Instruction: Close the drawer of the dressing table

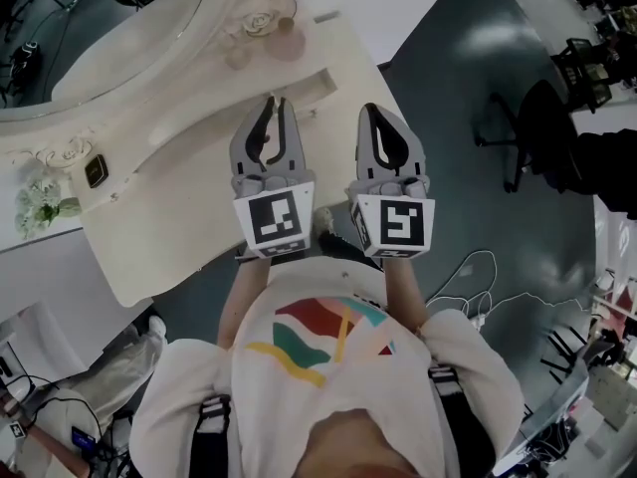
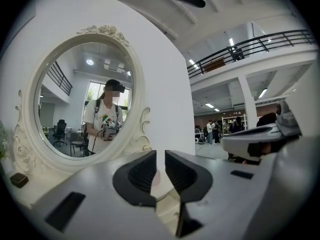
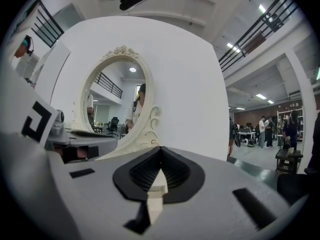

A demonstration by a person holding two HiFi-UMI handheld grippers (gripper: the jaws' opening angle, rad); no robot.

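Two grippers up side by side, both pointing level at the dressing table (image 1: 179,217). The left gripper (image 1: 274,103) hangs over the tabletop's front edge. The right gripper (image 1: 375,111) sits just beside it, out by the tabletop's right-hand corner, mostly over dark floor. So the left is the nearer one to the furniture's middle.

That front edge runs diagonally across the head view, lower left to upper right. Any push on a drawer would have to go square across it, toward the oval mirror (image 1: 100,28).

And the drawer? No view shows it plainly. My guess is it sits below the tabletop edge, beneath and just ahead of the gripper tips.

The head view gives the layout. The gripper views give the jaws: the left's pinched to a thin slit with nothing in it, the right's clenched tip to tip, empty. Both also look straight at the upright mirror, with the person reflected in it.
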